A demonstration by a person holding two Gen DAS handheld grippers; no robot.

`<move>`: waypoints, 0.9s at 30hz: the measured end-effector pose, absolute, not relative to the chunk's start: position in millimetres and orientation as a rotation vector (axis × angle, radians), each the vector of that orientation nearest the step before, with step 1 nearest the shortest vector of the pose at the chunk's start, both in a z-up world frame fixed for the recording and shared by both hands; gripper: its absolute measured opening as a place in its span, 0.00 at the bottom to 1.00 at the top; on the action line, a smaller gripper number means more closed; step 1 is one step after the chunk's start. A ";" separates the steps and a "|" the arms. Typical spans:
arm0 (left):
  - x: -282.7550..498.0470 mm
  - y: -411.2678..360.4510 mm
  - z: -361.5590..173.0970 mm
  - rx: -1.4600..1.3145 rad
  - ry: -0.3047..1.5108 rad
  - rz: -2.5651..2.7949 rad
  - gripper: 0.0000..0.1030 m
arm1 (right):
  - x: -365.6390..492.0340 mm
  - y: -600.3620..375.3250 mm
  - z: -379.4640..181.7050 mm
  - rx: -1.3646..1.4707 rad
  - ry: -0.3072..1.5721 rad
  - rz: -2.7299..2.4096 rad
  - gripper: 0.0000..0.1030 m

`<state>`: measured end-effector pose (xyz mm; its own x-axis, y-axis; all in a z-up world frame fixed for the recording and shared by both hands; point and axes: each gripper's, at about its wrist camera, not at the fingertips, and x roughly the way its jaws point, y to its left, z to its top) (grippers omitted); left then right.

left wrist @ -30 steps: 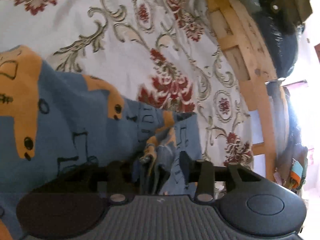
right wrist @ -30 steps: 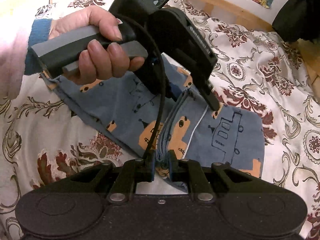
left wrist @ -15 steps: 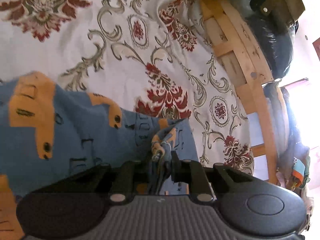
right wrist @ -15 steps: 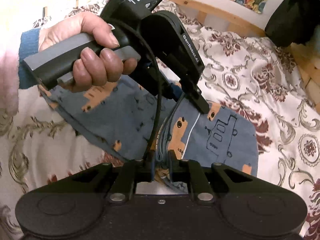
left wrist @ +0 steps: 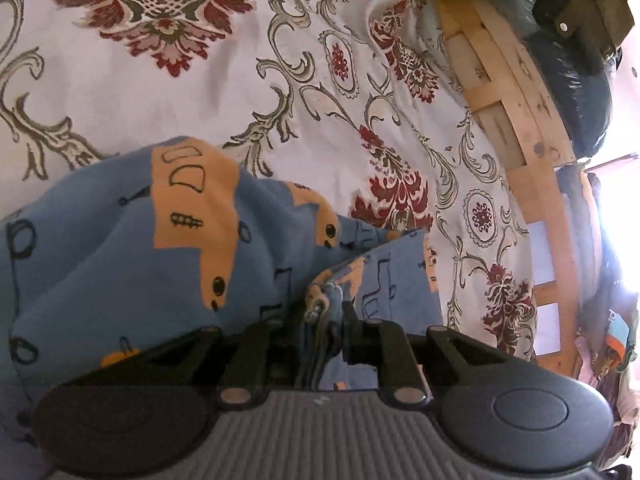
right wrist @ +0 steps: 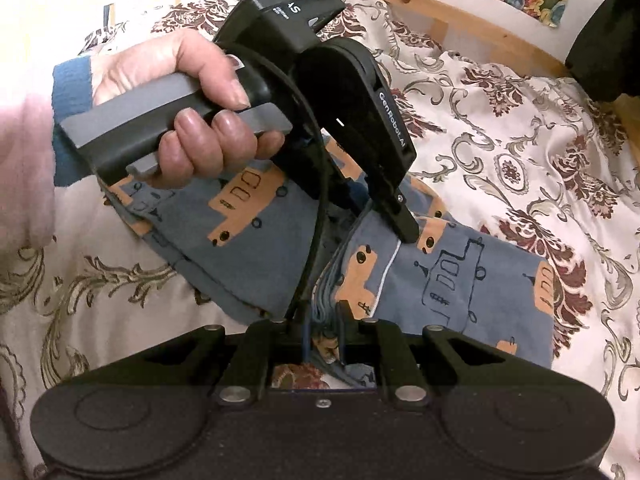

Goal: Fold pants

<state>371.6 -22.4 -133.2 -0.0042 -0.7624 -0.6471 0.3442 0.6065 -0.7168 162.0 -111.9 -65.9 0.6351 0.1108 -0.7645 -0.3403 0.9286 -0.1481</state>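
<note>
Blue pants [right wrist: 460, 280] printed with orange trucks lie on a floral bedspread [right wrist: 520, 128]. In the right wrist view my right gripper [right wrist: 323, 320] is shut on a bunched edge of the pants near the camera. Beyond it, a hand [right wrist: 192, 92] holds my left gripper [right wrist: 384, 216], which pinches the same raised fold further along. In the left wrist view my left gripper [left wrist: 324, 320] is shut on gathered layers of the pants [left wrist: 160, 264], which drape away to the left. The fabric between both grippers is lifted off the bed.
A wooden bed frame [left wrist: 532, 184] runs along the bedspread [left wrist: 200, 92] at the right of the left wrist view, with dark bags [left wrist: 576, 92] behind it. The wooden rail [right wrist: 460, 12] curves along the far side in the right wrist view. A pink sleeve [right wrist: 24, 168] is at the left.
The left gripper went from open around the fold to shut on it. Both grippers have lifted the pinched edge, and the pants rose with them.
</note>
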 end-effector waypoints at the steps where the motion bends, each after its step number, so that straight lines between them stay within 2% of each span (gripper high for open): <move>1: 371.9 -20.0 -132.6 -0.399 1.305 -0.907 0.17 | 163.4 -109.7 -65.3 -0.288 0.848 0.265 0.13; 12: 379.0 21.2 -114.1 -0.320 1.290 -0.854 0.17 | 176.2 -64.5 -58.9 -0.286 0.821 0.346 0.13; 27: 382.6 51.7 -125.9 -0.353 1.289 -0.843 0.18 | 181.8 -31.5 -71.4 -0.359 0.839 0.385 0.13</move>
